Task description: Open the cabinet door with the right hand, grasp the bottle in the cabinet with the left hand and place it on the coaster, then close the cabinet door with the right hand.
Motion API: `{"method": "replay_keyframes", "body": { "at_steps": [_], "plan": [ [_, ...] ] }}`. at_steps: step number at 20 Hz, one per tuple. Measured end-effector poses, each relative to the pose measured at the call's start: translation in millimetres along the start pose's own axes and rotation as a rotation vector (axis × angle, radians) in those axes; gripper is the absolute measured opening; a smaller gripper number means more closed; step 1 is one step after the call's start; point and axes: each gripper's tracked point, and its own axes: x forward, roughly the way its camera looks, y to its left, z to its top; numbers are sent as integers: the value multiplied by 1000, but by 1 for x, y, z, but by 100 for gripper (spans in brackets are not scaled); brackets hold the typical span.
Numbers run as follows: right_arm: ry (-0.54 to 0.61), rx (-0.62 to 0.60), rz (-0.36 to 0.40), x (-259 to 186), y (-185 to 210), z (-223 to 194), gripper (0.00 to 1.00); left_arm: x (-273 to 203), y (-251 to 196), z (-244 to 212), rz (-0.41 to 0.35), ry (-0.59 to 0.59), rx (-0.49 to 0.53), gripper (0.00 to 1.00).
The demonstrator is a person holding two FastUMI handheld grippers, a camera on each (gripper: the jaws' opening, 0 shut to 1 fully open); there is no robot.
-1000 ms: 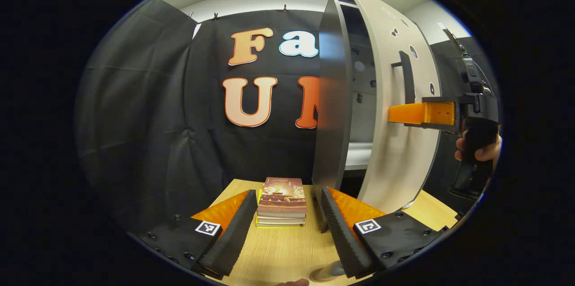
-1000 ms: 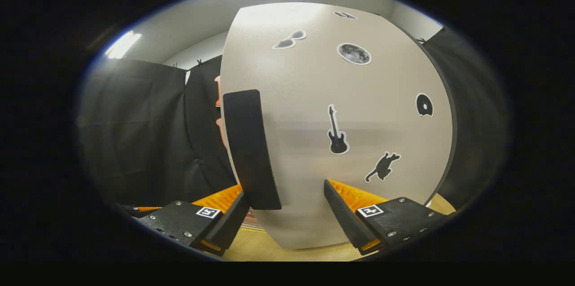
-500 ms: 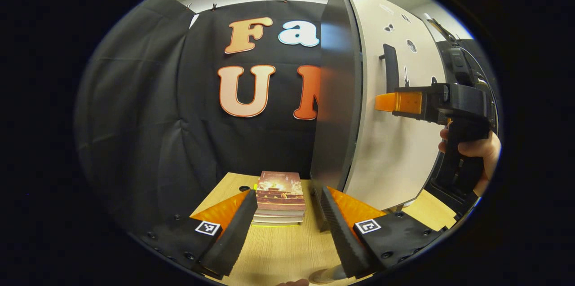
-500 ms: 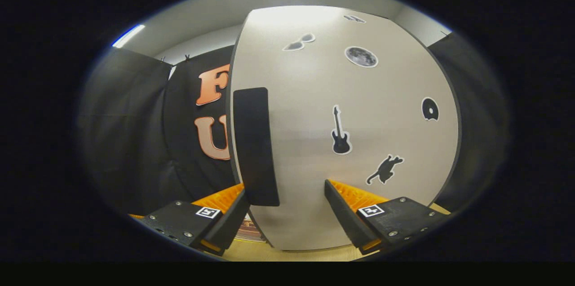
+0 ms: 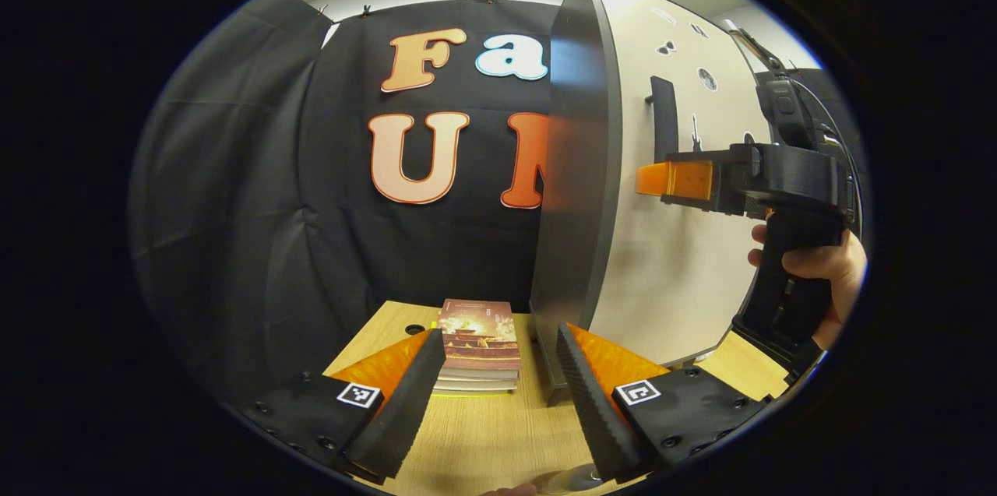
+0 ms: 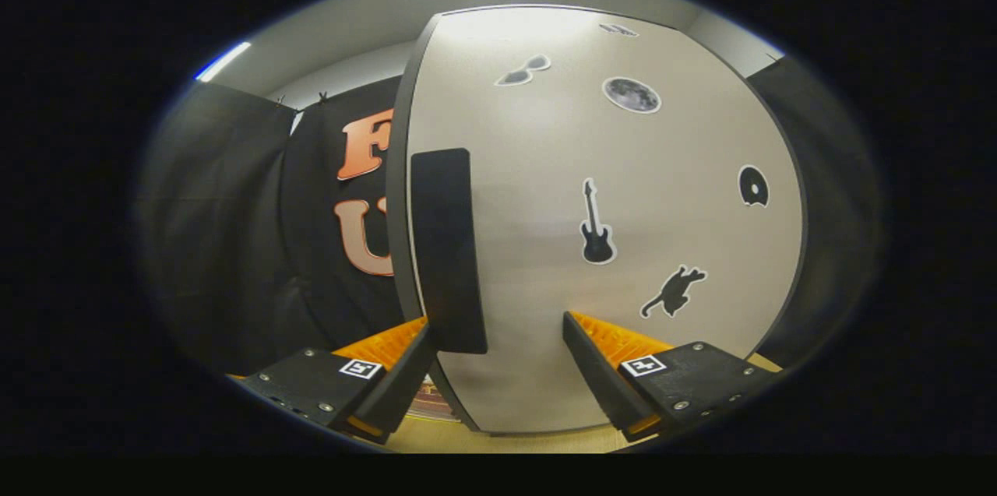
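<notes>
Cabinet door (image 6: 607, 231) swinging shut, now sitting nearly flush against the cabinet's dark side panel (image 5: 576, 192), where a second ago an open gap was showing the shelves inside. Right gripper (image 6: 498, 371) facing the door front with jaws spread and holding nothing, left finger lying just beside the black handle (image 6: 445, 247); seen also from the left gripper view, reaching toward the door (image 5: 650, 178) in a hand (image 5: 826, 266). Left gripper (image 5: 498, 395) hanging open and empty over the counter (image 5: 483, 441), pointing toward a stack of books (image 5: 477, 344) near the far edge. Glassy object (image 5: 572, 478) peeking at the near edge, too cropped to confirm as the bottle. Closing step judged almost complete.
</notes>
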Motion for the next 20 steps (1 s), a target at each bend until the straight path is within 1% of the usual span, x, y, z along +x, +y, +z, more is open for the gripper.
{"method": "replay_keyframes", "body": {
  "at_steps": [1,3,5,6,7,8,9,11,13,15,17,20],
  "plan": [
    [19,-3,2,-10,-1,-5,96,-6,-1,3,0,-7,-3,95],
    [13,-14,10,-50,-2,-6,96,-22,-5,9,1,-18,-6,95],
    [1,-36,8,-110,-7,-5,96,-41,-11,16,4,-31,1,95],
    [2,-48,-1,-145,-14,-6,96,-51,-14,17,6,-26,3,94],
    [9,-57,-20,-178,-22,-9,95,-63,-19,16,6,-22,-4,95],
    [15,-64,-30,-206,-31,-14,96,-74,-24,18,4,-23,-13,94],
    [24,-71,-39,-235,-38,-19,95,-86,-28,20,5,-24,-14,95],
    [35,-89,-67,-282,-55,-29,96,-110,-38,26,6,-35,-1,94],
    [54,-111,-109,-315,-68,-36,96,-135,-48,36,13,-60,16,94],
    [42,-106,-119,-341,-72,-31,96,-158,-57,41,20,-75,25,93],
    [29,-76,-117,-364,-73,-23,96,-177,-64,42,23,-80,20,94],
    [11,-68,-119,-383,-76,-14,96,-198,-66,48,32,-96,28,95]
  ]
}}
